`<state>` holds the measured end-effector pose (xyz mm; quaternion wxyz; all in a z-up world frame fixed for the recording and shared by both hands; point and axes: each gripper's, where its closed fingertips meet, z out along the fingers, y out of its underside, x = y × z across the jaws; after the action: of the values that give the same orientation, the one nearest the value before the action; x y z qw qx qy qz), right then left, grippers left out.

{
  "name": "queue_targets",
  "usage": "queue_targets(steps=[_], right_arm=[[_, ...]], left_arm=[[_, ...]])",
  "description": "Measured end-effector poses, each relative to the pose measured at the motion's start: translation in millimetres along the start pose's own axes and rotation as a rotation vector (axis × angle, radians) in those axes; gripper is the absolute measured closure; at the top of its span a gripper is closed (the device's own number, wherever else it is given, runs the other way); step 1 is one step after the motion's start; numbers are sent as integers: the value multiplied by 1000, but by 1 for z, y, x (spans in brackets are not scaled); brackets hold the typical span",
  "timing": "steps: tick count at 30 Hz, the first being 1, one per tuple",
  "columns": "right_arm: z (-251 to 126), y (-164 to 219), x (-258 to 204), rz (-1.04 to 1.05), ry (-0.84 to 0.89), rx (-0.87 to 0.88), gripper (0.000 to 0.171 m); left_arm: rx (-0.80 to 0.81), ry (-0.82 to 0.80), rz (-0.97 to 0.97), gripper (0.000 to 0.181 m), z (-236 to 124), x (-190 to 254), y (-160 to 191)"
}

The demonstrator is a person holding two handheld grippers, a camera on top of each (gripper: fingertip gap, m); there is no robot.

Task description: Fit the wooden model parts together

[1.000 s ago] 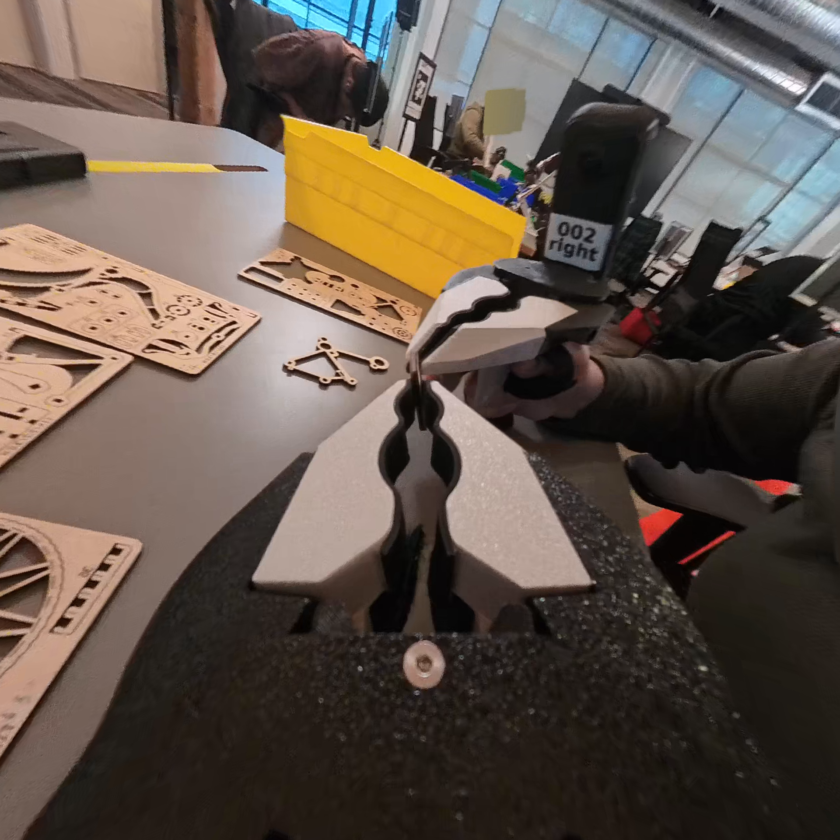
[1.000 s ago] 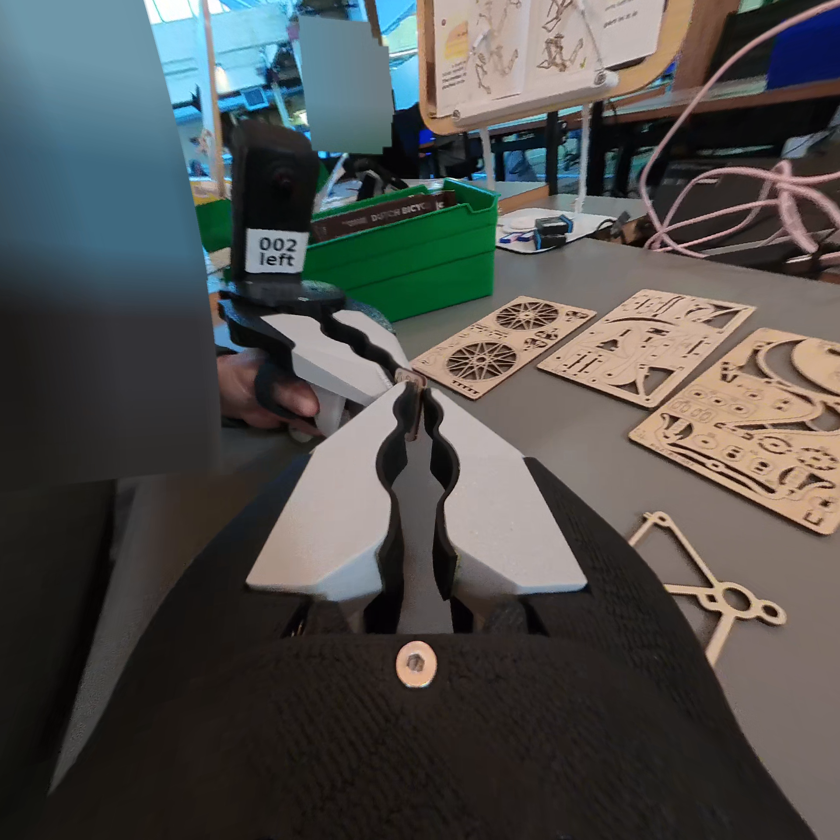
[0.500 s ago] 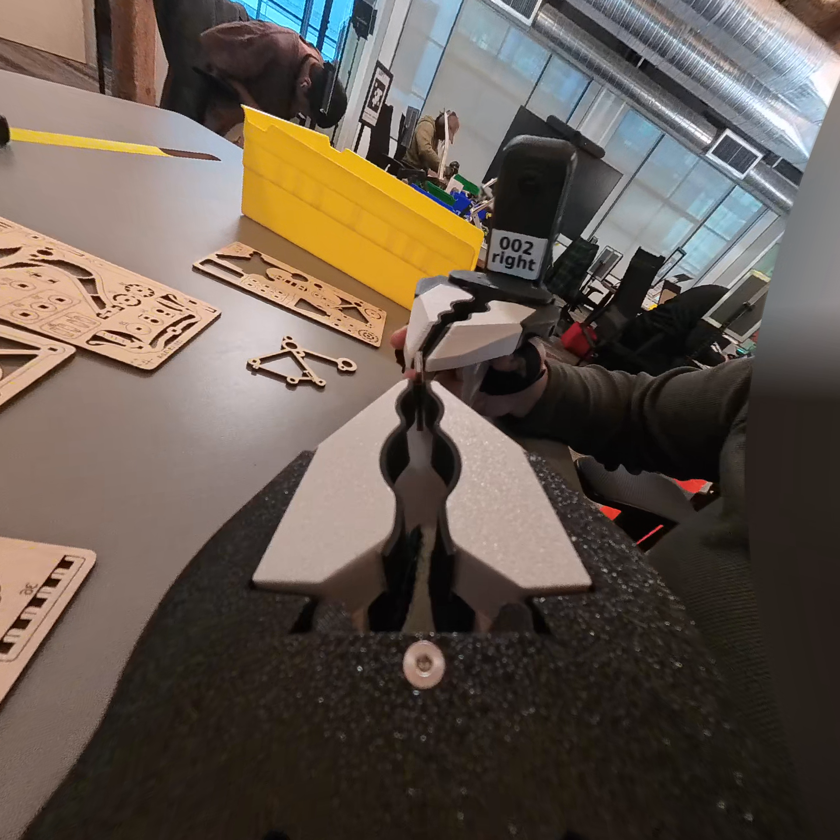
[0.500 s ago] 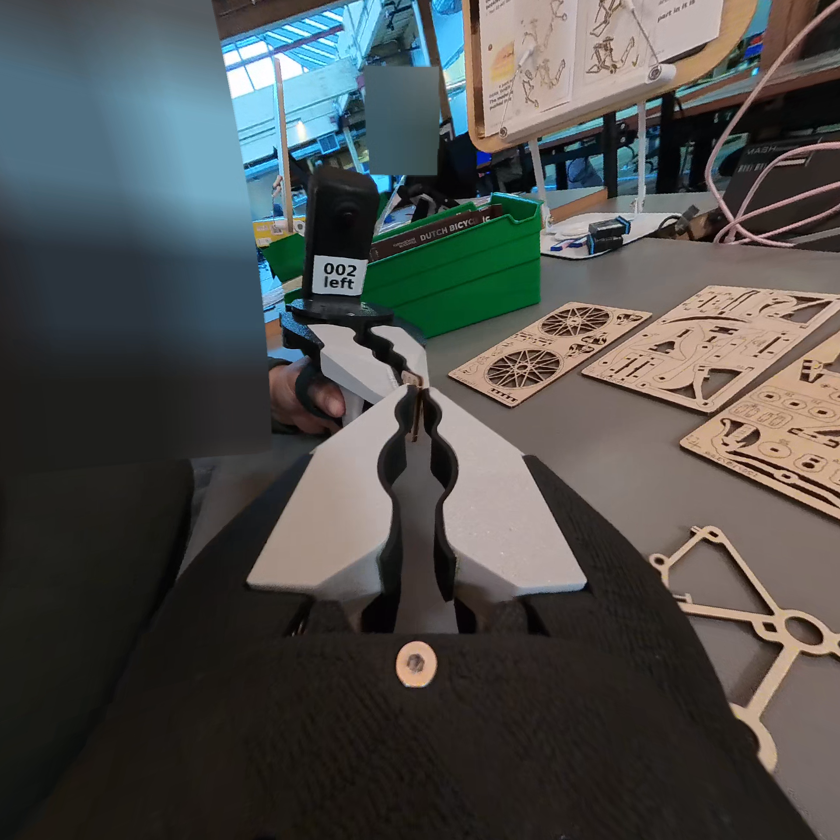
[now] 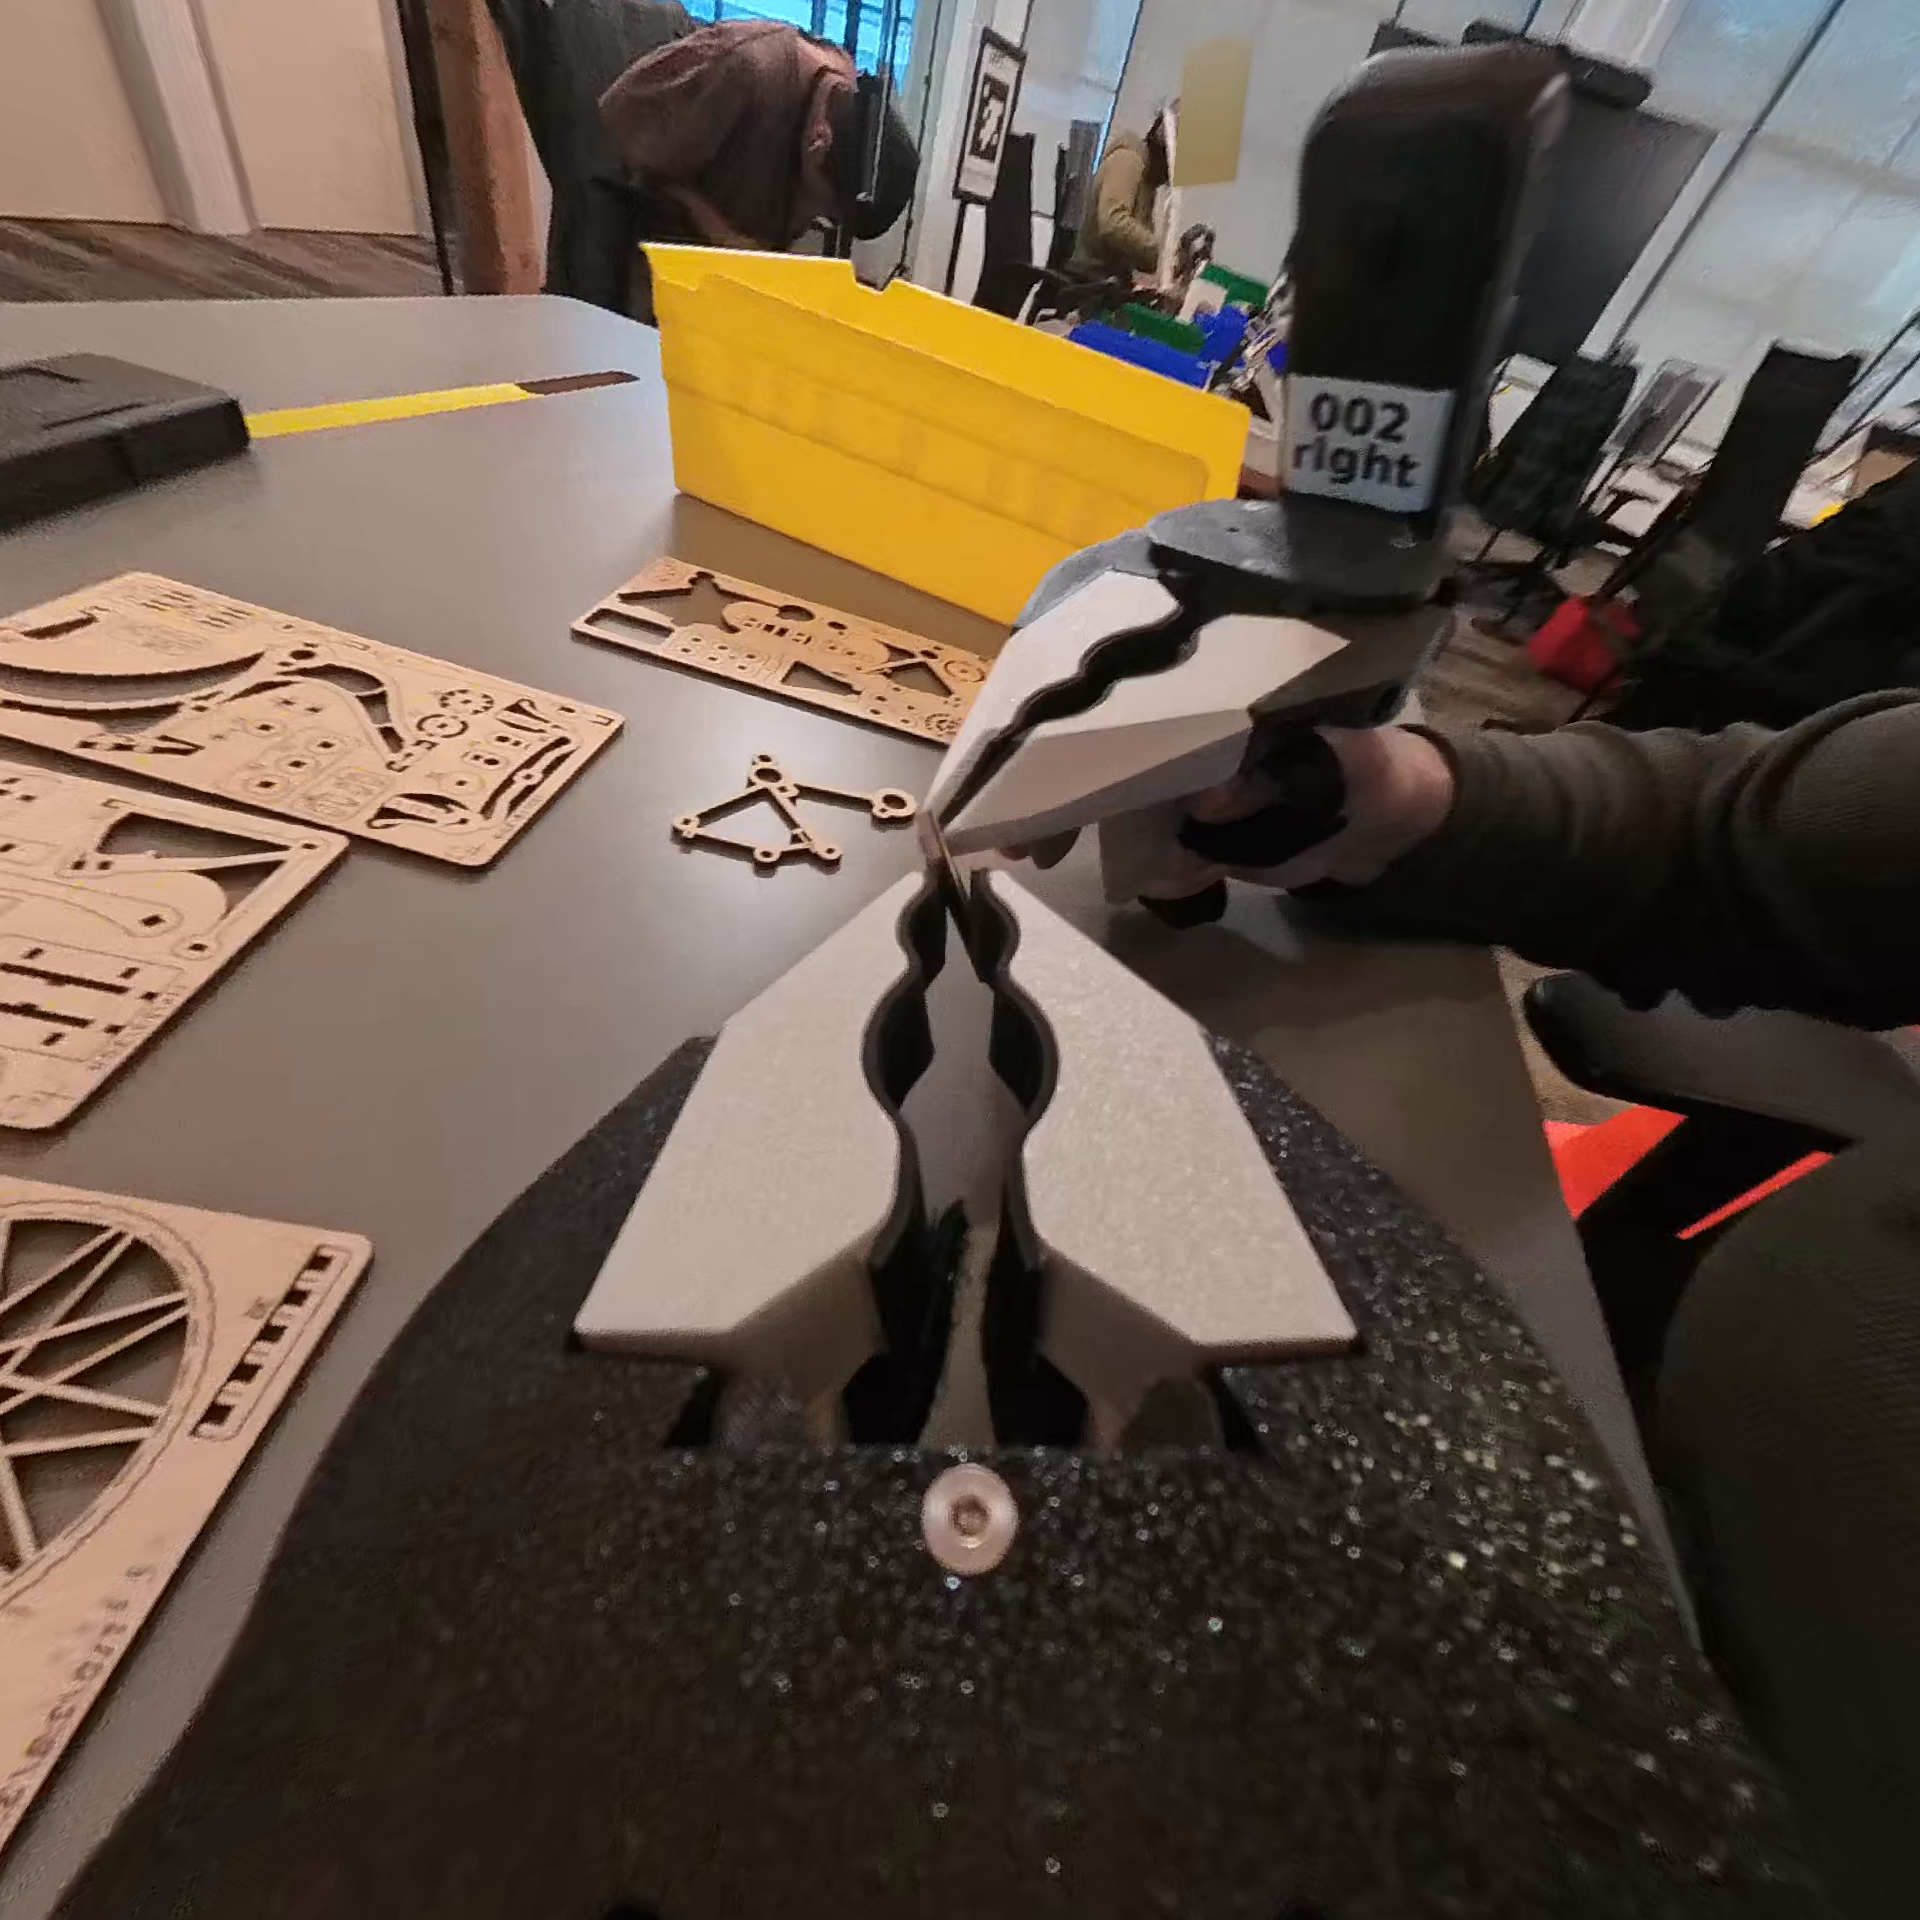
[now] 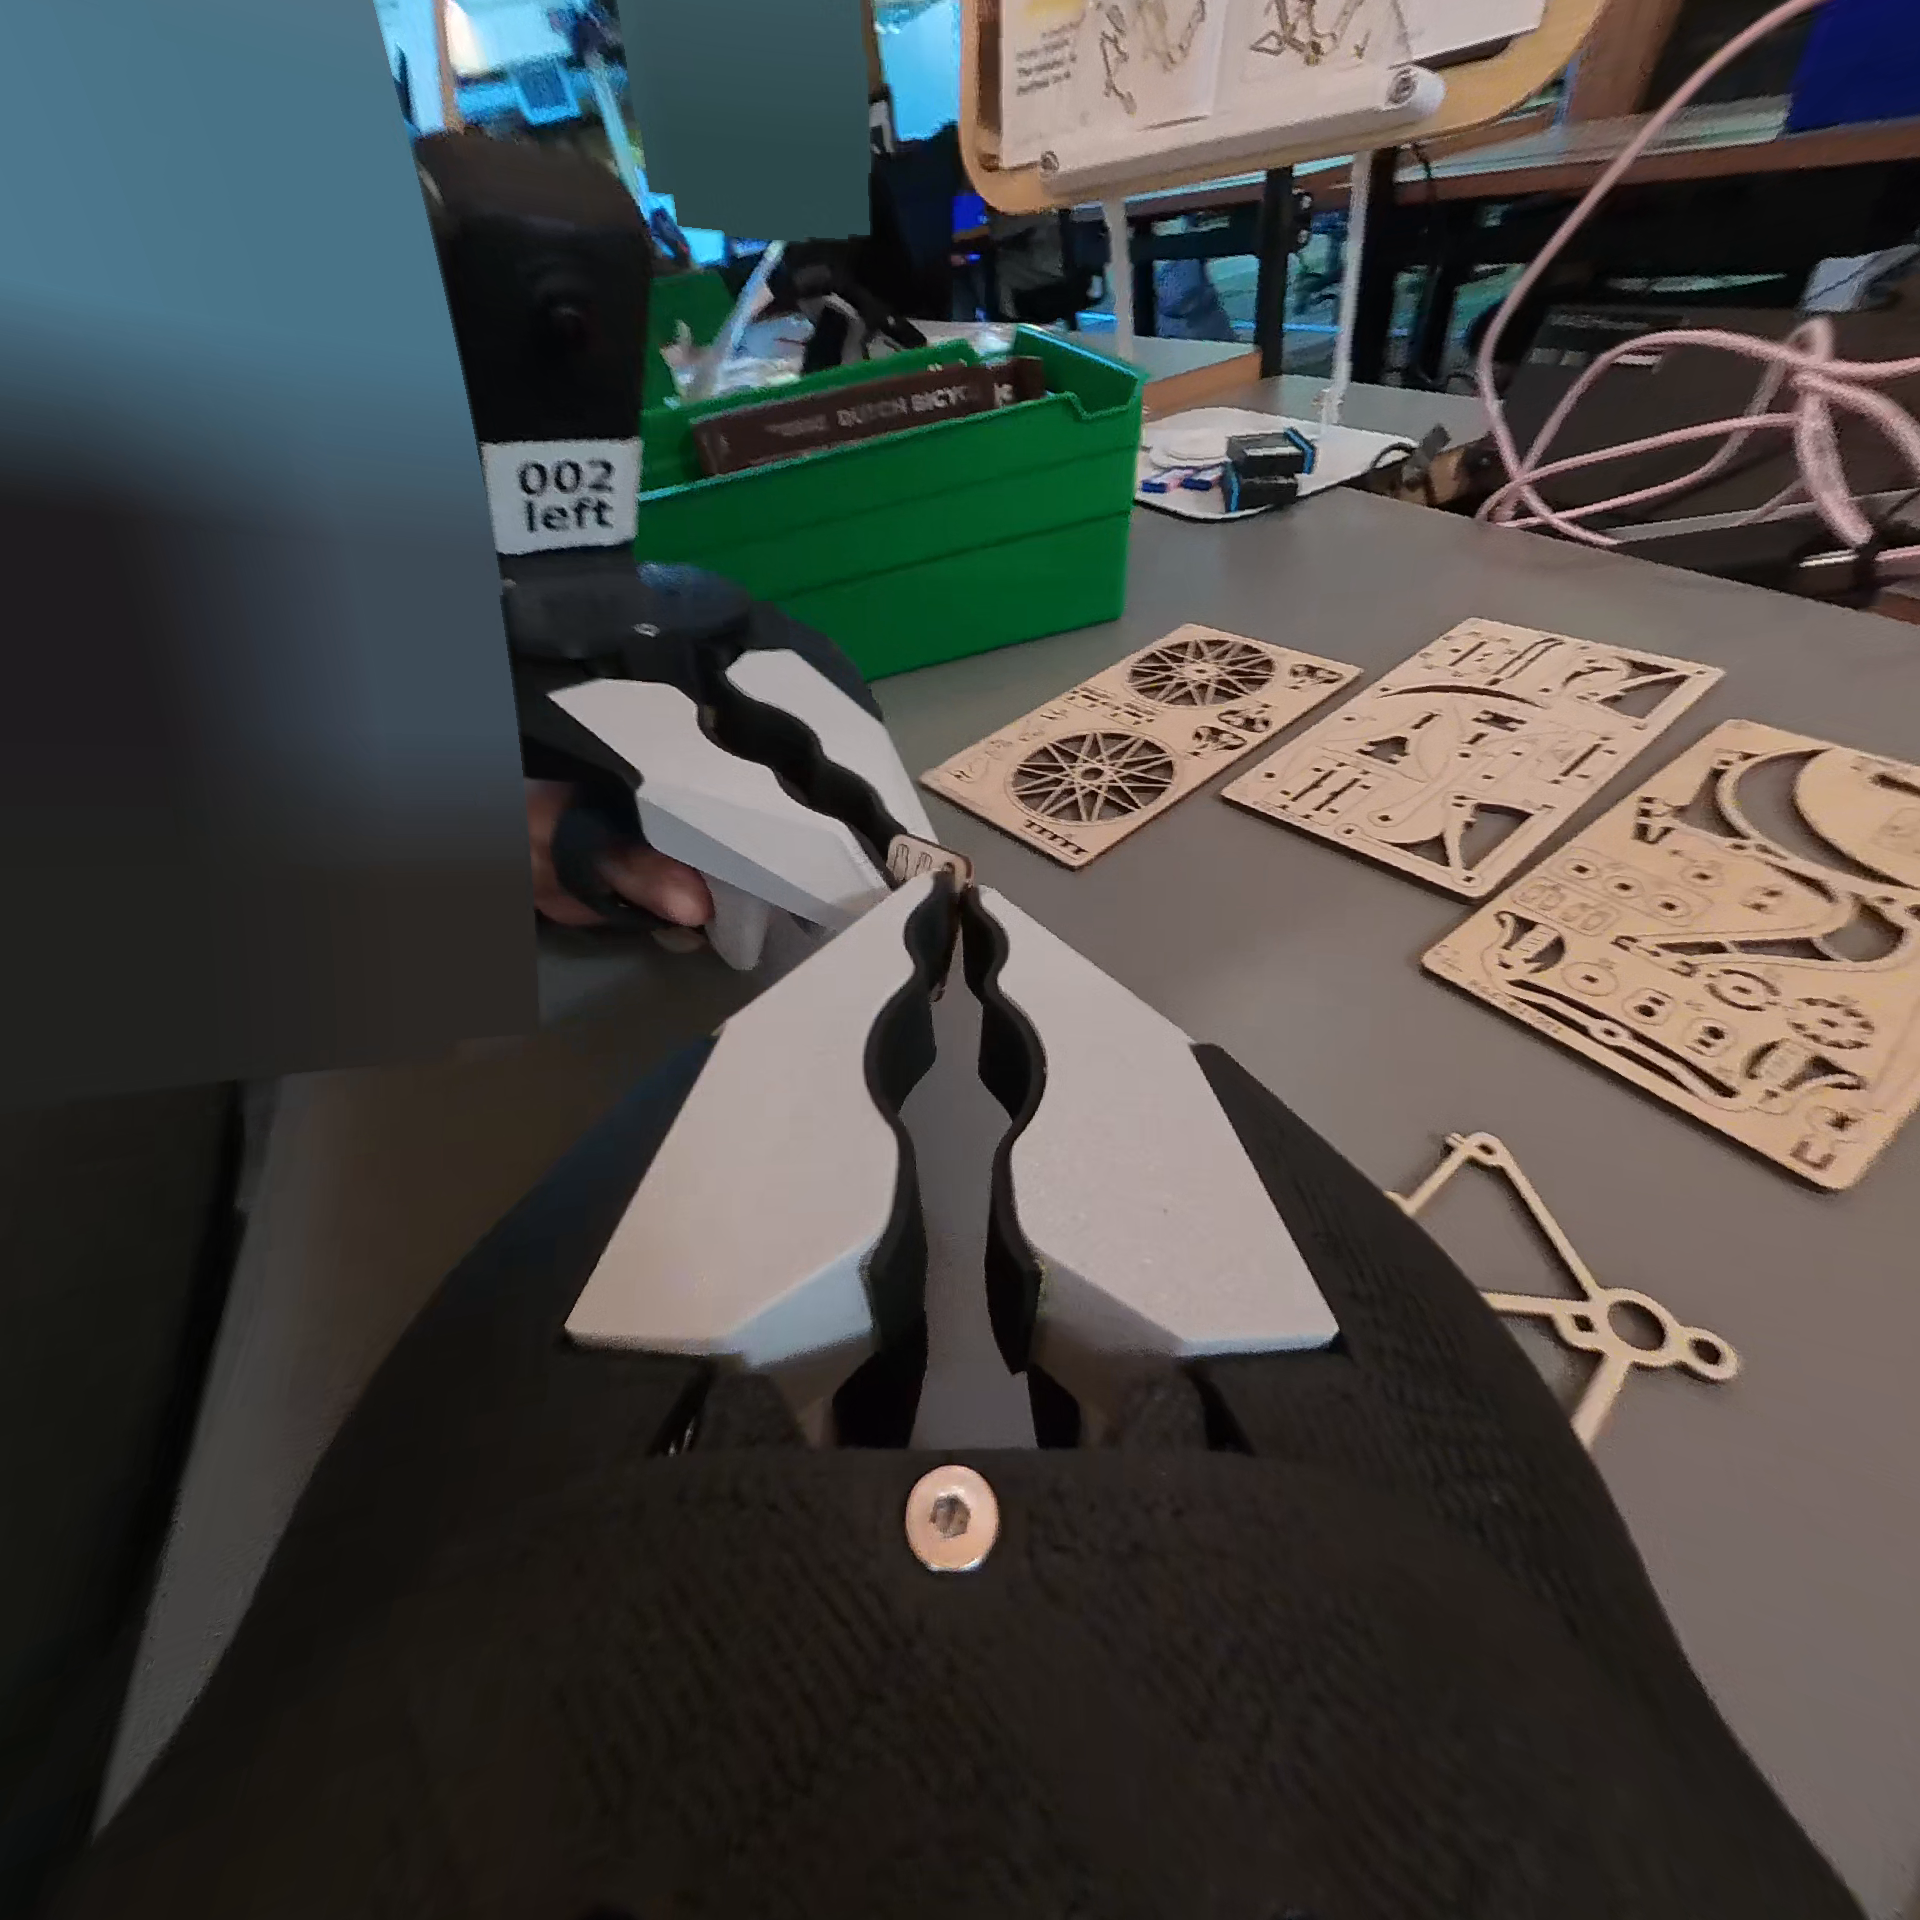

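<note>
My left gripper [image 5: 951, 902] is shut on a small flat wooden part [image 6: 928, 860] with slots in it, held above the table's near edge. My right gripper [image 6: 951, 906] is shut on a thin wooden part [image 6: 943, 940], seen edge-on between its tips. The two grippers meet tip to tip, and the parts touch at the tips. The right gripper also shows in the left wrist view [image 5: 940, 844], coming in from the right. The left gripper shows in the right wrist view [image 6: 904, 868], coming in from the left. How the two parts join is hidden by the fingers.
A loose triangular wooden frame [image 5: 790, 821] lies on the grey table [image 5: 468, 987] just beyond the grippers. Several laser-cut wooden sheets [image 5: 281, 717] [image 6: 1143, 738] lie farther out. A yellow bin [image 5: 935, 457], a green bin [image 6: 894, 520], a black case [image 5: 94, 426] and pink cables [image 6: 1766, 395] stand around. Less than 4 cm separates the two grippers' tips. From the right gripper's tips to the black case [image 5: 94, 426] is close to 35 centimetres.
Both grippers have stayed shut and tip to tip. The pair has shifted and turned a little, and the right gripper now looks closer and larger in the left wrist view.
</note>
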<state>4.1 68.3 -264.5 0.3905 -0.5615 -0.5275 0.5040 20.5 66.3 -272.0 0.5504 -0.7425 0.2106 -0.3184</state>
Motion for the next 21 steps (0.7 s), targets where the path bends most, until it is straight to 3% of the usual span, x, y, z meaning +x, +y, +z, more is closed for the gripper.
queue_targets(steps=[6, 8, 13, 17, 21], right_arm=[[4, 0, 7, -209, 191, -21, 171], [4, -4, 8, -249, 213, 3, 171], [-3, -15, 8, -232, 166, 81, 167], [0, -11, 4, -203, 118, 59, 157], [0, -9, -3, -15, -29, 71, 164]], left_arm=[[-26, -77, 68, 179, 1, -10, 2], [0, -51, -2, 180, 1, -13, -1], [80, 88, -318, 181, -4, -20, -9], [61, 153, -281, 181, -3, -7, -7], [44, 229, -288, 181, -3, 3, -6]])
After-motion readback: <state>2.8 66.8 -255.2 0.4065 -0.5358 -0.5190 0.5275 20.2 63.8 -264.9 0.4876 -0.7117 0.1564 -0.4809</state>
